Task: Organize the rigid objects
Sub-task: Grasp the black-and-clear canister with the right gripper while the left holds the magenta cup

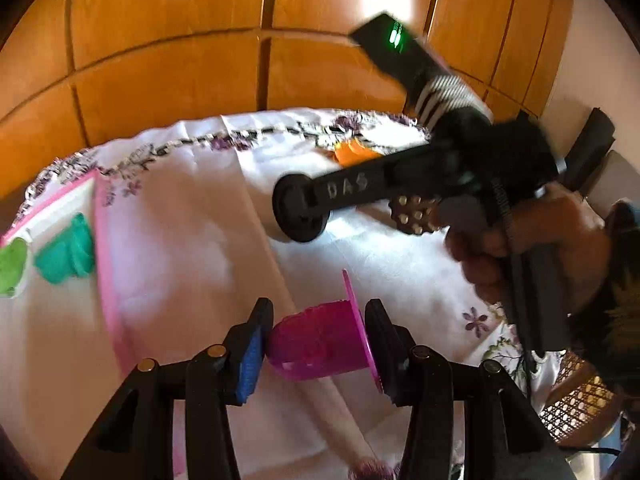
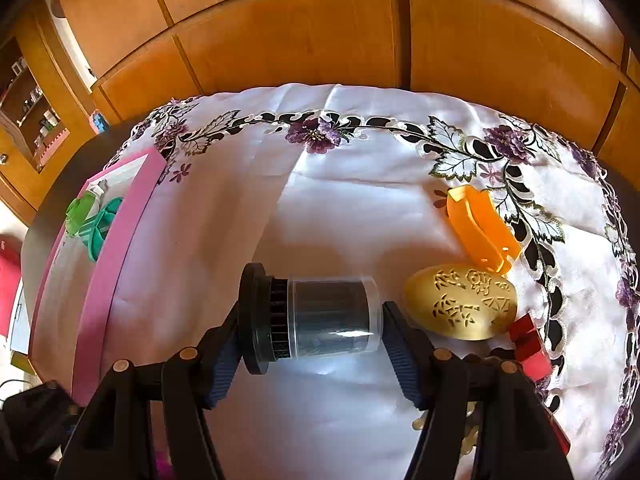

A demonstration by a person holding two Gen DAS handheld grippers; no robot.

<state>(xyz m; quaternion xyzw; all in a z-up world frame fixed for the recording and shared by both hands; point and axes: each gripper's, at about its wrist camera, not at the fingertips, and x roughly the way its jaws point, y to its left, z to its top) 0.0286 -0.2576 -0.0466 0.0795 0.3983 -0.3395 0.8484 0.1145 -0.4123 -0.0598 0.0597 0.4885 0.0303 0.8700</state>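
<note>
- The left gripper [image 1: 316, 344] was seen clamped on a magenta cup [image 1: 320, 340], held on its side above the cloth [image 1: 192, 240], right of the pink tray [image 1: 106, 264].
- The right gripper [image 2: 312, 320] was seen closed end to end on a clear canister [image 2: 316, 316] with a black lid; no earlier view was given.
- The canister was held right of the tray [image 2: 108, 272].
- A teal piece [image 1: 66, 260] and a green piece [image 1: 12, 264] were noted inside the tray.
- A gold oval [image 2: 460, 304], an orange clip [image 2: 480, 228] and a red piece [image 2: 530, 348] were noted on the cloth, well right of the tray.
</note>
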